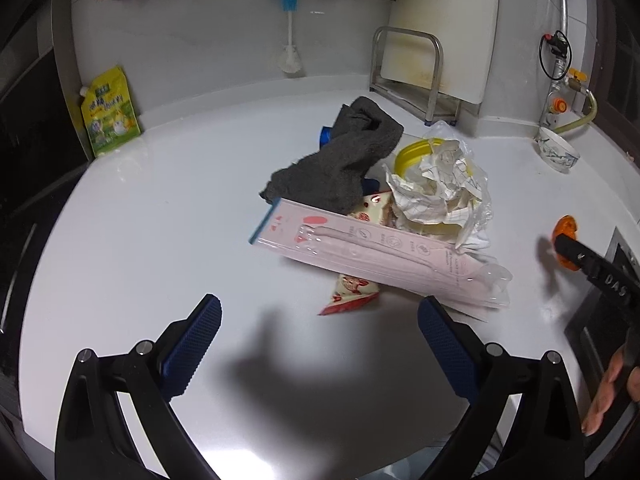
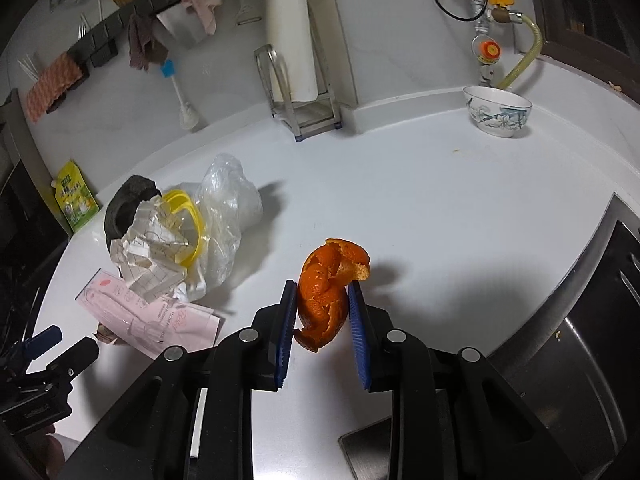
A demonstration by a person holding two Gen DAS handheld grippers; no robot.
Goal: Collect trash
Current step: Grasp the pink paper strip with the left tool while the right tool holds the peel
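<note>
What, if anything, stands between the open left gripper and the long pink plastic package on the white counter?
Nothing visible: only bare white counter lies between the left gripper and the long pink plastic package, whose near end lies beside one finger.

On the white tabletop lies one curled orange peel, one grey knitted sock, one long pink flat package, one crumpled sheet of lined white paper, one clear plastic bag, one yellow plastic ring and one red-and-cream snack wrapper. One white patterned ceramic bowl stands near the wall, and one yellow-green refill pouch leans there. One white-handled bottle brush hangs on the wall. Two black grippers with blue pads: left, right.
</note>
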